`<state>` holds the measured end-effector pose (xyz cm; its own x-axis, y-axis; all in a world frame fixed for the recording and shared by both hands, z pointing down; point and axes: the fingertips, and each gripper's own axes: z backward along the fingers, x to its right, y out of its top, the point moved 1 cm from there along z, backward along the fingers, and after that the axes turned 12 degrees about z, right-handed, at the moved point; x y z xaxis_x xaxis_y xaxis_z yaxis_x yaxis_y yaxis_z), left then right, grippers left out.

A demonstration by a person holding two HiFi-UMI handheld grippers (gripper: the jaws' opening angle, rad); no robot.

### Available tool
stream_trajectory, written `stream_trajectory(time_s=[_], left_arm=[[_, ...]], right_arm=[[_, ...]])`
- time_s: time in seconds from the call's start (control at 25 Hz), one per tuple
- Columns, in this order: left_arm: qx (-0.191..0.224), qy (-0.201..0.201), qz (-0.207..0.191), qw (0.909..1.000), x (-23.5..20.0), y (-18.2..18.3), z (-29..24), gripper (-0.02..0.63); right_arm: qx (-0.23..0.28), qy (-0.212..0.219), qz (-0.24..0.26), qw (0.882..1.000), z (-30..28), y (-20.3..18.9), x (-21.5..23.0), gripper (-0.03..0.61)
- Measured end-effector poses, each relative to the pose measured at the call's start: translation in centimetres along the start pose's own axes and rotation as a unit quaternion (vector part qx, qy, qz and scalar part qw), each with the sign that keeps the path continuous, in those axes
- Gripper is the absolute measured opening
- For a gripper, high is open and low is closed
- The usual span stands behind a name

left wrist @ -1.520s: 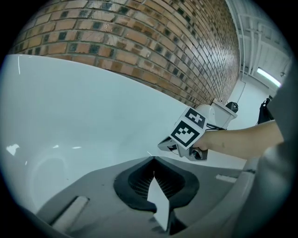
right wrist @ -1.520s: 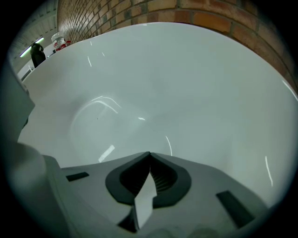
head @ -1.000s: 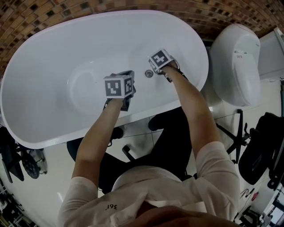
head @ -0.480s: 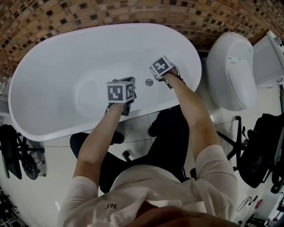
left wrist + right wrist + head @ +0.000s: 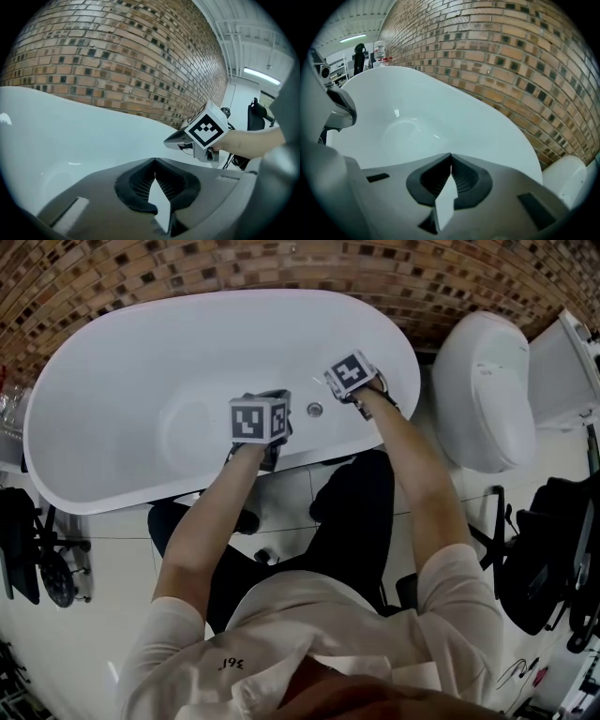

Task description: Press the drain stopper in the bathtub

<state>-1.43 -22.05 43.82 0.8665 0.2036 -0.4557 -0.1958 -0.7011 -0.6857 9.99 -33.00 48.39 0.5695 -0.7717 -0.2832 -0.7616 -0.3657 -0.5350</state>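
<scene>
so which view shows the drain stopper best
The head view: the drain stopper sits in plain sight from above inside the bathtub. Neither gripper view shows it, only the bathtub's white inside.

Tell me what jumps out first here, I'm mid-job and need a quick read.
A big white tub fills the upper head view, set against a brick wall. The left tool and right tool hang over its near side, both shut and empty, with the small round stopper on the tub floor between them. A white toilet stands right of the tub.
</scene>
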Motion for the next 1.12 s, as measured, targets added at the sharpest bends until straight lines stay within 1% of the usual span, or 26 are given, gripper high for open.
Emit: stream_trajectory(time_s=[0.04,0.12,0.16,0.28,0.36,0.6,0.92,1.12], left_arm=[[0.002,-0.002,-0.002,1.0,0.2,0.0,0.2,0.009],[0.006,-0.005,-0.005,1.0,0.7,0.0,0.8,0.009],[0.009,-0.007,-0.006,0.9999,1.0,0.0,1.1,0.009],[0.019,-0.015,-0.009,0.9997,2.0,0.2,2.1,0.009],[0.024,-0.02,-0.012,0.9994,2.6,0.4,2.8,0.009],[0.043,-0.03,-0.025,0.9983,3.9,1.4,4.8,0.009],[0.069,-0.04,-0.035,0.9962,5.1,1.3,7.7,0.009],[0.079,-0.044,-0.046,0.9948,5.5,1.2,8.8,0.009]], right_arm=[[0.001,-0.001,0.002,1.0,0.4,0.1,-0.1,0.014],[-0.01,0.01,-0.005,1.0,1.3,-0.4,-0.9,0.014],[-0.011,0.008,-0.003,1.0,1.9,-0.4,-0.9,0.014],[0.005,-0.027,0.018,0.999,3.8,0.5,0.0,0.014],[0.009,-0.03,0.019,0.999,4.9,0.7,-0.3,0.014],[0.045,-0.068,0.043,0.996,8.2,2.9,0.0,0.014],[0.068,-0.051,0.028,0.996,11.3,3.4,-3.5,0.014],[0.098,-0.059,0.046,0.992,13.6,4.6,-5.4,0.014]])
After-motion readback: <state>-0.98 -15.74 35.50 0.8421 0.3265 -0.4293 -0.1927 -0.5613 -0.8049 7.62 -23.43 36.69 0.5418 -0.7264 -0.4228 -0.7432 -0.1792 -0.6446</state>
